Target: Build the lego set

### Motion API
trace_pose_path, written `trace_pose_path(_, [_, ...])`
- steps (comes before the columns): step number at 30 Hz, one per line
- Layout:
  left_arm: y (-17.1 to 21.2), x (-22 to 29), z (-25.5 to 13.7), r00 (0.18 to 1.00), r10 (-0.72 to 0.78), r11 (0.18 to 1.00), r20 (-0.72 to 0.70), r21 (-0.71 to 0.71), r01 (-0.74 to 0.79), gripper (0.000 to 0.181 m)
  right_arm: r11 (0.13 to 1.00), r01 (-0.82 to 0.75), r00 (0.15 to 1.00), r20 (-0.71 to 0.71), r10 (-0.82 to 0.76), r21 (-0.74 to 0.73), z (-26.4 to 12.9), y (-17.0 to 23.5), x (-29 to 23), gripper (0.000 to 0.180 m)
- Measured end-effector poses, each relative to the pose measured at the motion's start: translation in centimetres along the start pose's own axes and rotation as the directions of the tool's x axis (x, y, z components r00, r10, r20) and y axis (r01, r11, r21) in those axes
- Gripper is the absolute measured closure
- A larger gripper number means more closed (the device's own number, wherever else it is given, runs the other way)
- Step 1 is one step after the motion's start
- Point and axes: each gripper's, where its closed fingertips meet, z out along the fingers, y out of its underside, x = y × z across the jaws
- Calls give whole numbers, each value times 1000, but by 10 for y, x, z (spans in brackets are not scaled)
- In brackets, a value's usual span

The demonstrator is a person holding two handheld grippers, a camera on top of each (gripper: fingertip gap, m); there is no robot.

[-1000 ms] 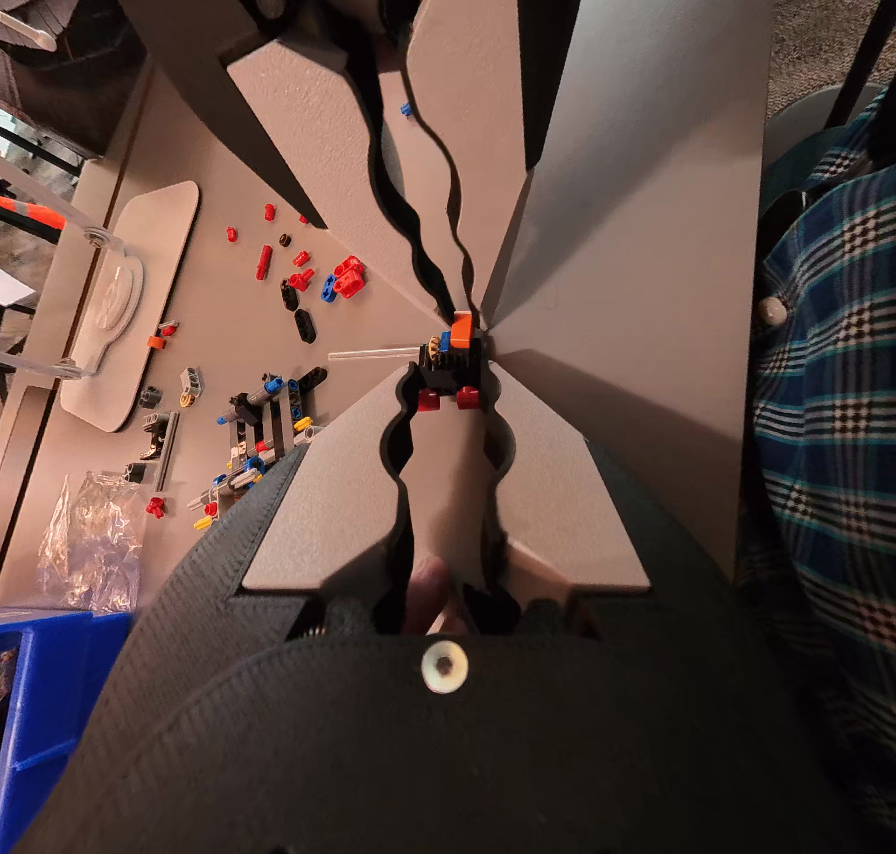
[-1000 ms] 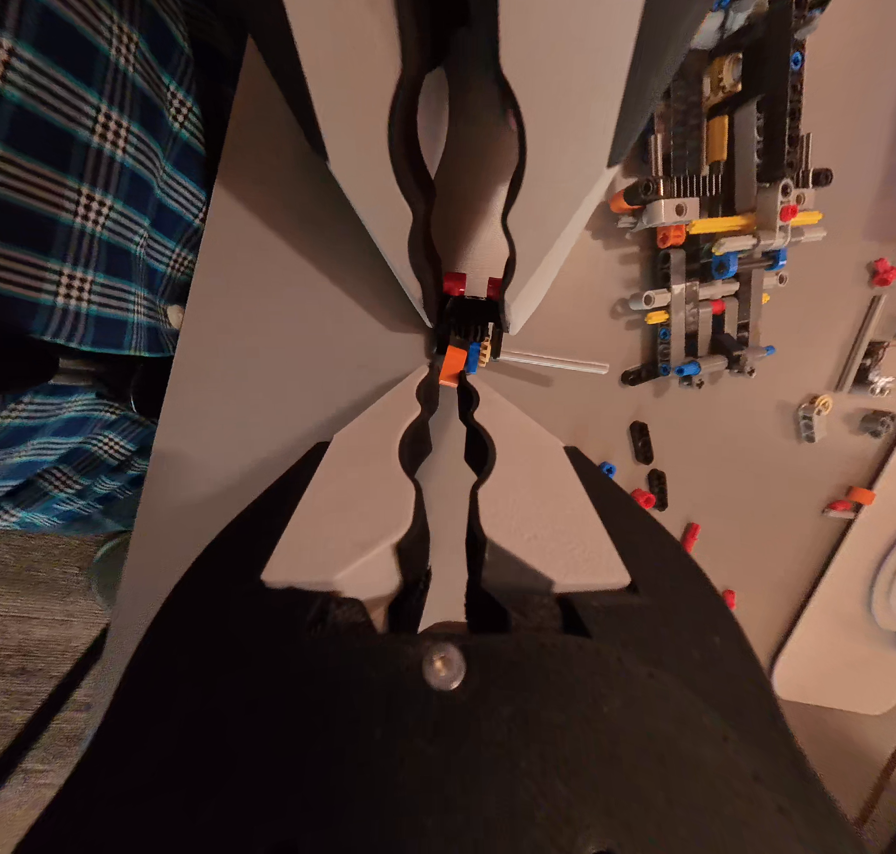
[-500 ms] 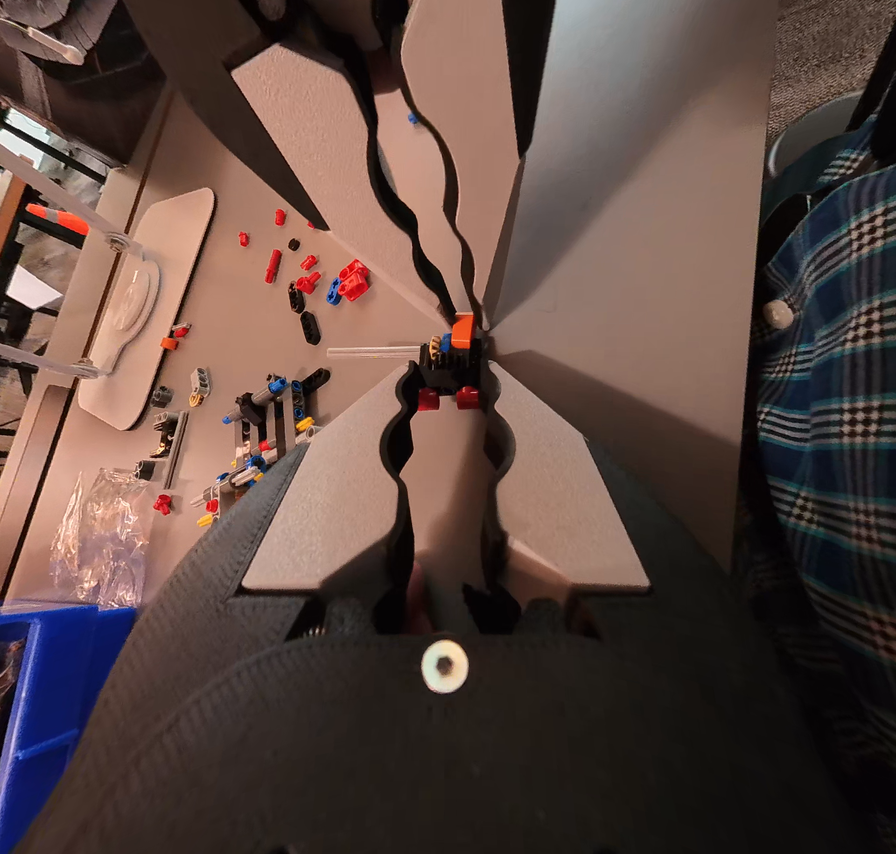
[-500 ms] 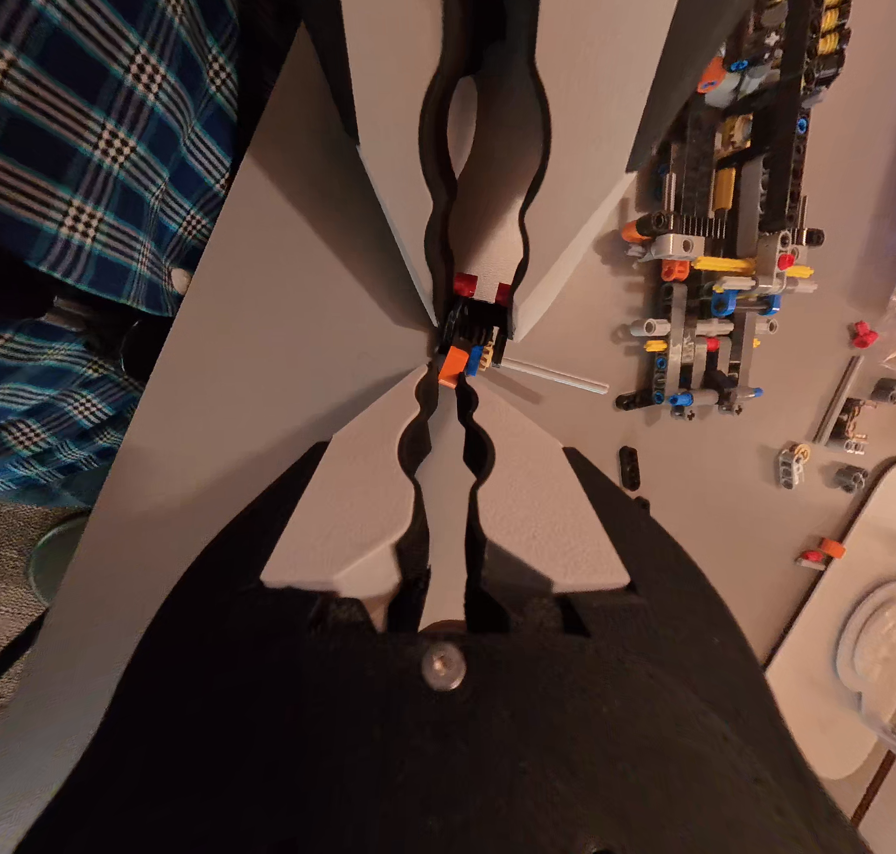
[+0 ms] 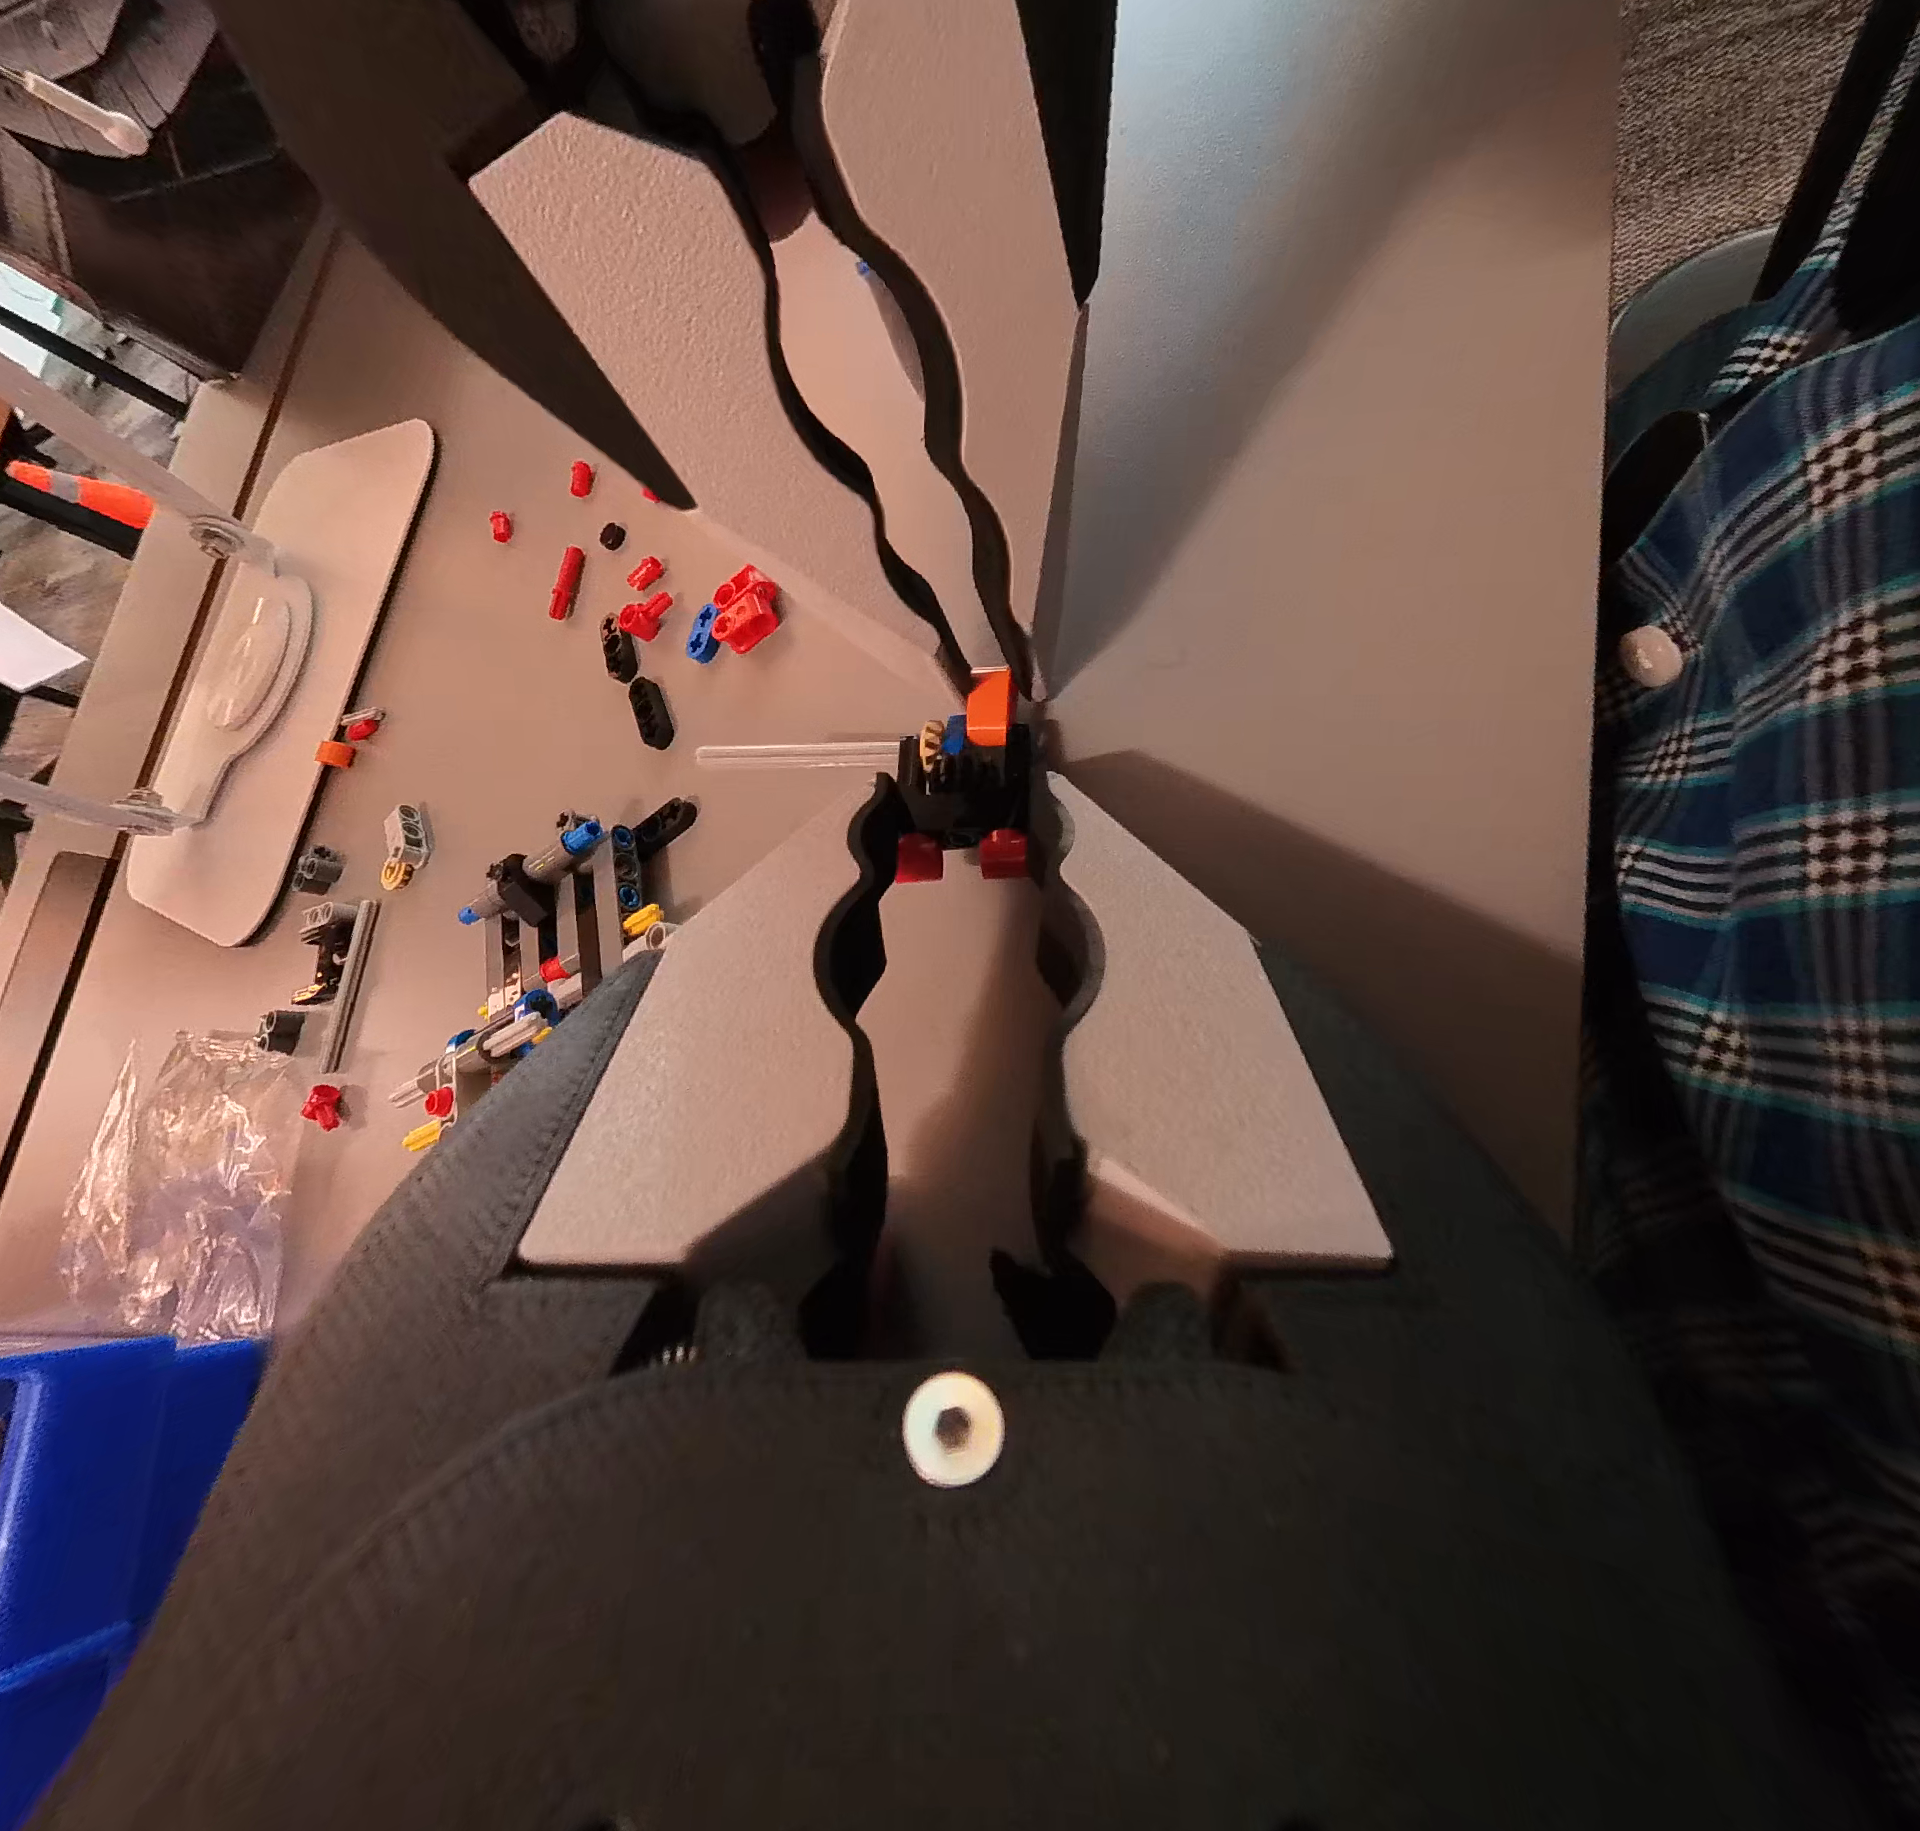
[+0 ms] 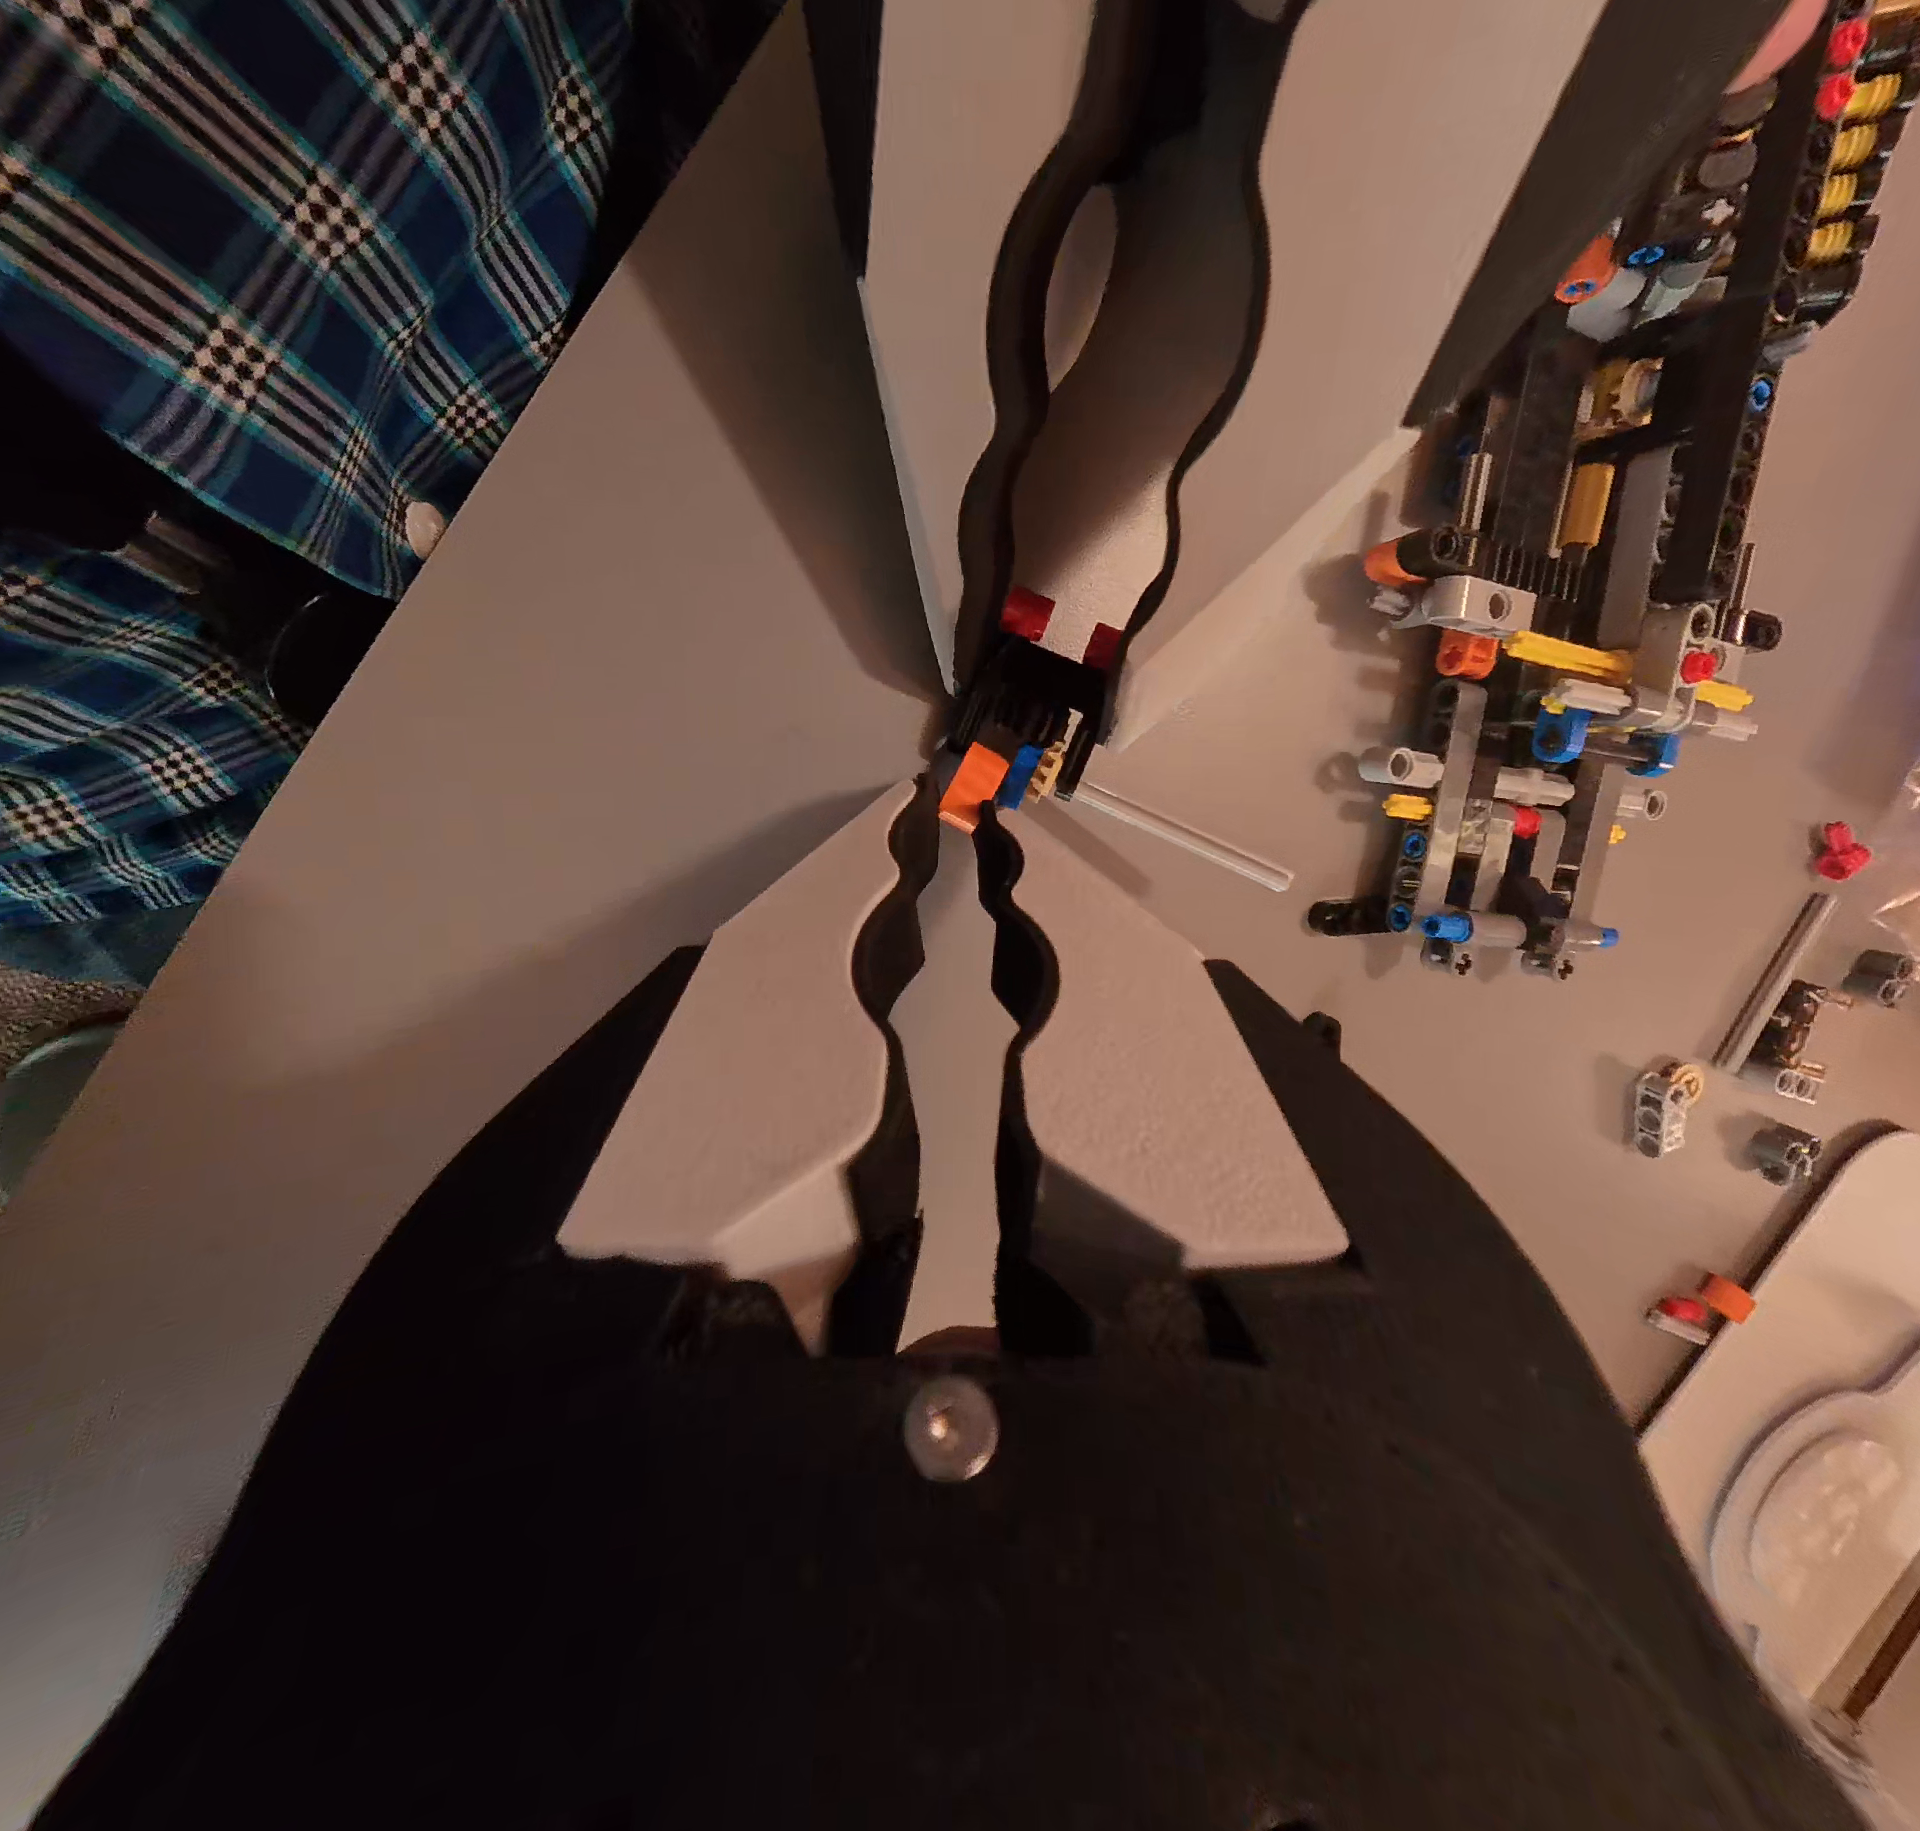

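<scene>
Both grippers meet tip to tip above the grey table [image 5: 1299,534]. My left gripper [image 5: 961,807] is shut on a small black Lego sub-assembly [image 5: 961,784] with two red pins at its near end and a tan gear. My right gripper [image 6: 954,807] is shut on the orange piece [image 6: 971,782] at the other end of the same sub-assembly [image 6: 1029,706]. A thin clear rod [image 6: 1184,838] sticks out sideways from it. The large partly built chassis [image 6: 1538,742] lies on the table to the right and also shows in the left wrist view [image 5: 561,908].
Loose red, black and blue parts [image 5: 727,612] lie scattered on the table. A clear plastic bag [image 5: 177,1189] and a blue bin [image 5: 73,1521] sit at the lower left. A pale board [image 6: 1818,1366] lies beyond the chassis. A person's plaid shirt [image 5: 1766,846] is at the table edge.
Both grippers stay shut on the small sub-assembly. The joined pair has turned and shifted a little over the table, so the chassis sits closer and more tilted in the right wrist view.
</scene>
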Motion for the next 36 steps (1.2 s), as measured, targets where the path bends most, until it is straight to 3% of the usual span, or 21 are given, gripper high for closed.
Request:
trace_pose_path(1, [0, 0, 0, 1000, -2, 1000, -6, 1, 2, 157, 1000, 19, 1000, 4, -19, -4, 0, 0, -1, 176])
trace_pose_path(11, [1, 1, 1, 997, -47, 999, -67, -1, 47, 157, 996, 87, 991, 105, -88, 12, -3, -1, 0, 177])
trace_pose_path(17, [0, 1, 1, 997, -40, 999, -60, 1, 40, 157, 997, -69, 988, 135, 74, -46, -3, -2, -1, 176])
trace_pose_path(23, [-1, 2, 1, 998, -13, 1000, -56, 12, 14, 157, 992, -99, 972, 220, 81, 75, -5, -8, -1, 177])
trace_pose_path(25, [0, 0, 2, 998, -21, 1000, -55, 7, 21, 157, 993, -108, 965, 247, 91, 52, -5, -5, 2, 176])
trace_pose_path(31, [0, -1, 3, 998, -32, 999, -54, 3, 32, 157, 991, -135, 967, 213, 137, -22, -5, -4, 3, 176])
trace_pose_path(36, [-1, -1, 3, 999, -33, 999, -43, -7, 32, 157, 979, -152, 982, 92, 165, -133, -3, -3, 4, 176])
